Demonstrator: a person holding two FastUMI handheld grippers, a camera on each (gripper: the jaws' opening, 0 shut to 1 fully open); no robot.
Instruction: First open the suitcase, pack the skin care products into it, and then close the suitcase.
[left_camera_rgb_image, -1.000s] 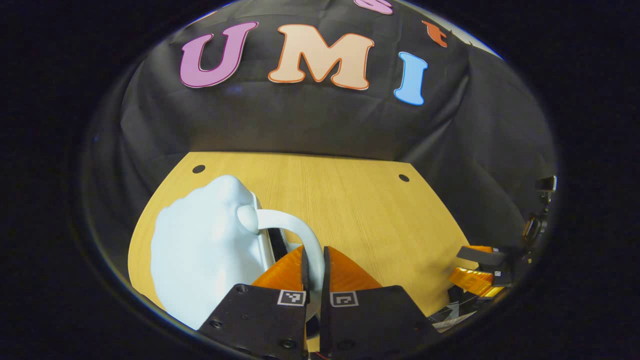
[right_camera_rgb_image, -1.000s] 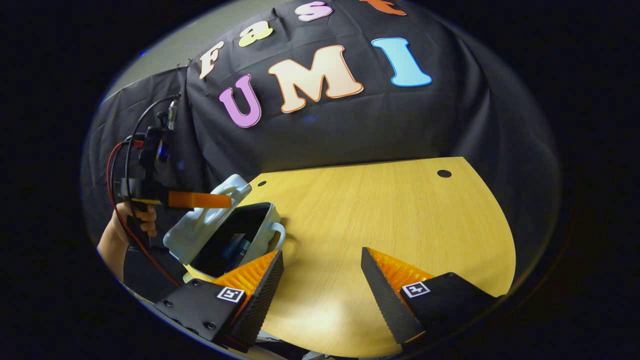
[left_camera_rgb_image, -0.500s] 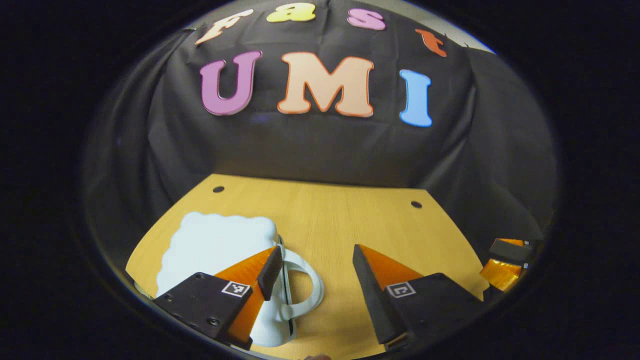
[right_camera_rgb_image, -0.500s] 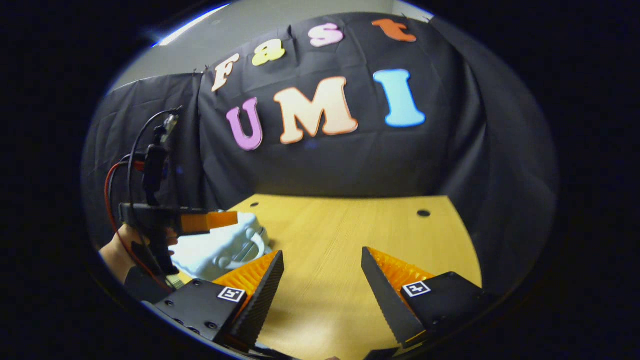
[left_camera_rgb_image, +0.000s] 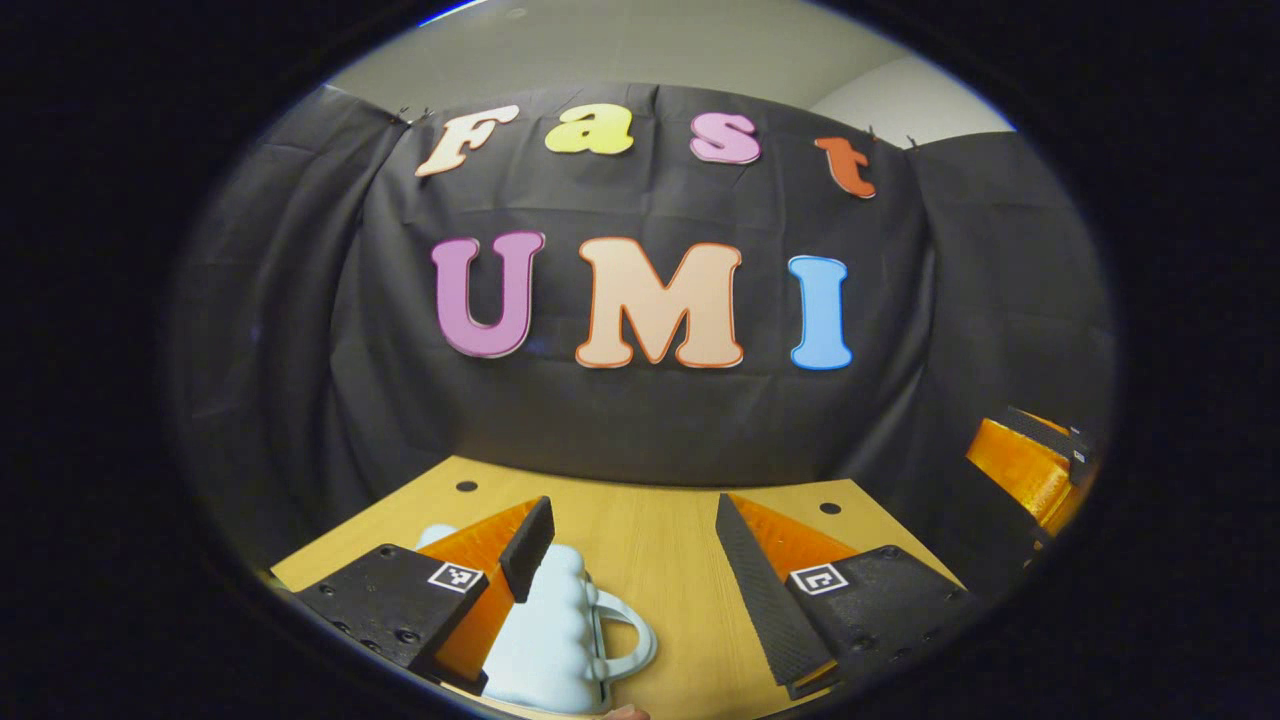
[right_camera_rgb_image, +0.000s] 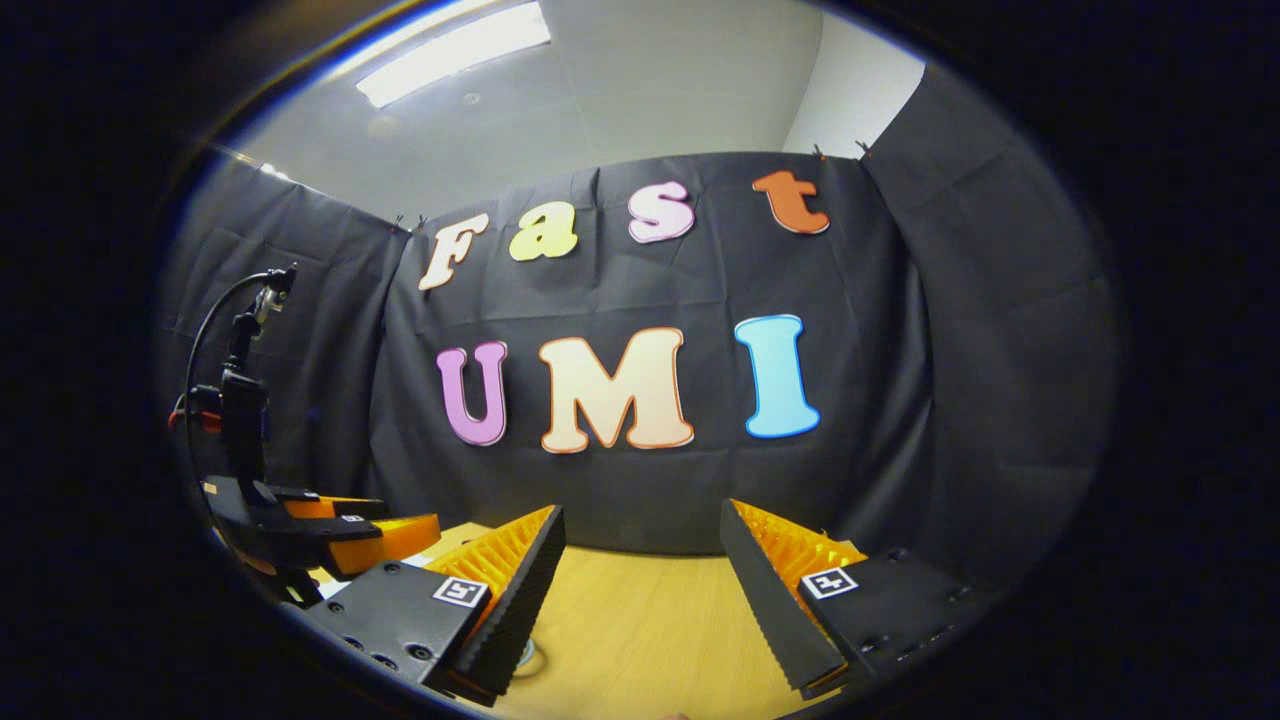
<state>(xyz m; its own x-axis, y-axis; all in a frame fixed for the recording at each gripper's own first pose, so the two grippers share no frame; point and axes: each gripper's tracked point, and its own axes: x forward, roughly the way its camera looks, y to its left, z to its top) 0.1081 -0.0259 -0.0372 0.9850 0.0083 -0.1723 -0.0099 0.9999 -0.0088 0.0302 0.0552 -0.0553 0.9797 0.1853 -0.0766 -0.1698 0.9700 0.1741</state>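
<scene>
Suitcase (left_camera_rgb_image: 555, 640) lies on the table (left_camera_rgb_image: 660, 540), left, under the left gripper (left_camera_rgb_image: 632, 555).

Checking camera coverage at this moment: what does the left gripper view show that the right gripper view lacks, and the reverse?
Left gripper view: the closed suitcase with its handle, low beside the open left gripper, and the right gripper off at the edge.
Right gripper view: a ceiling light and the left gripper's cable, seen from the side.
Shared: the table, the cloth wall, and both grippers, open.
</scene>
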